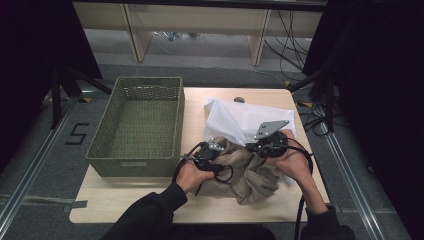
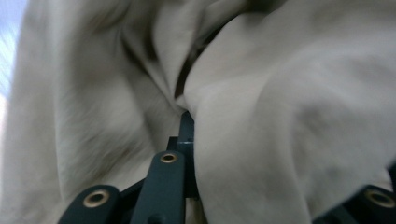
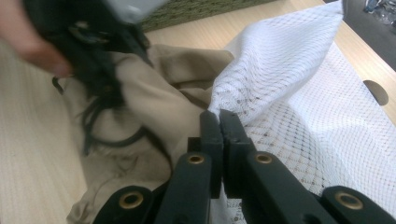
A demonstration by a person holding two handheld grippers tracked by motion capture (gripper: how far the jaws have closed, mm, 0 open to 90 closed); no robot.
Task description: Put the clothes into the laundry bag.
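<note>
A crumpled beige garment (image 1: pixel 252 177) lies at the table's front right, partly overlapping a white mesh bag (image 1: pixel 240 120) behind it. My left gripper (image 1: pixel 216 150) is pushed into the garment's left side. In the left gripper view a thick fold of the garment (image 2: pixel 289 116) is wedged between the jaws of the left gripper (image 2: pixel 233 140), and the fold hides the right jaw. My right gripper (image 1: pixel 261 145) is on the garment's far edge, where it meets the bag. Seen close, the right gripper (image 3: pixel 219 122) is shut on the rim of the mesh bag (image 3: pixel 299 88).
A green woven basket (image 1: pixel 150 80) with nothing in it stands on the left half of the wooden table (image 1: pixel 130 202). A round hole (image 1: pixel 239 99) sits near the table's far edge. Cables trail from both grippers over the garment. Shelving and floor cables lie beyond the table.
</note>
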